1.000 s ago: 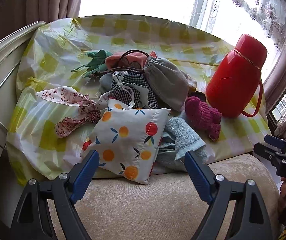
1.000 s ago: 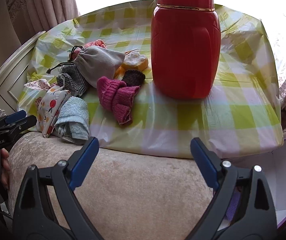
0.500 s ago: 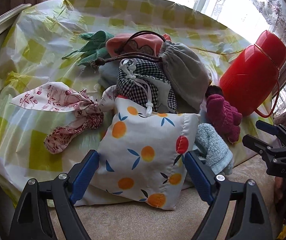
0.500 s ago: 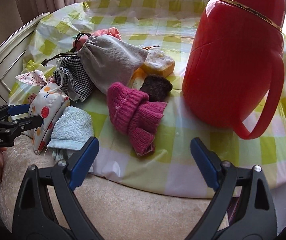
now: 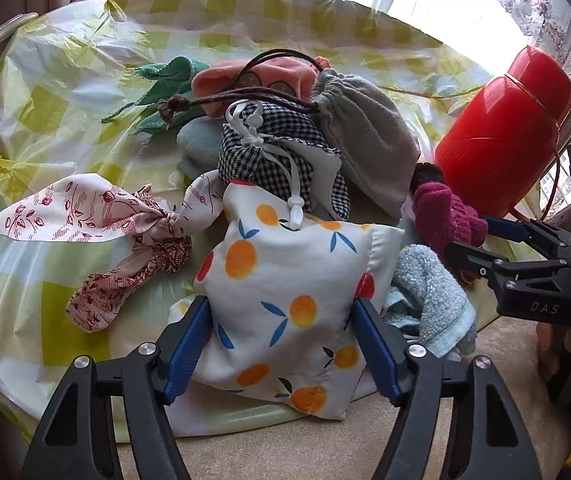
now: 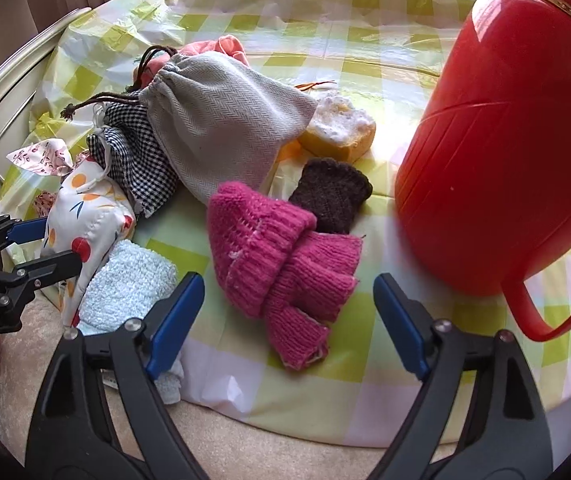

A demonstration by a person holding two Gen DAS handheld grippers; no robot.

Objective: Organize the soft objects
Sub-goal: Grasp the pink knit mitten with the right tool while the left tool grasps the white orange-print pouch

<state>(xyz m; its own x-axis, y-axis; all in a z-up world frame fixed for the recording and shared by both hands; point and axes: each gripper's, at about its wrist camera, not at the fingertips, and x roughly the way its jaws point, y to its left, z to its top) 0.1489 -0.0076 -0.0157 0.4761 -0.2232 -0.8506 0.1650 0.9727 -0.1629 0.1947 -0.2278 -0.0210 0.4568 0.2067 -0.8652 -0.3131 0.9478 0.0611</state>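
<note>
A pile of soft things lies on a yellow-checked plastic cloth [image 5: 65,92]. My left gripper [image 5: 281,320] is open, with its jaws on either side of a white pouch printed with oranges [image 5: 285,296], touching or nearly touching it. My right gripper [image 6: 285,304] is open just in front of a pink knitted hat [image 6: 277,252]. A grey drawstring bag [image 6: 221,128], a black-and-white checked pouch [image 5: 281,152], a light blue towel [image 5: 429,292] and a brown knitted piece [image 6: 331,194] lie close around.
A tall red thermos jug [image 6: 505,152] stands at the right on the cloth. A red-patterned white scarf [image 5: 97,216], green cloth [image 5: 165,80] and a yellow sponge [image 6: 341,128] also lie there. A beige padded edge [image 5: 265,452] runs along the front.
Both grippers moved forward toward the pile. The left jaws now flank the orange-print pouch and have narrowed; the right gripper came close to the pink hat.
</note>
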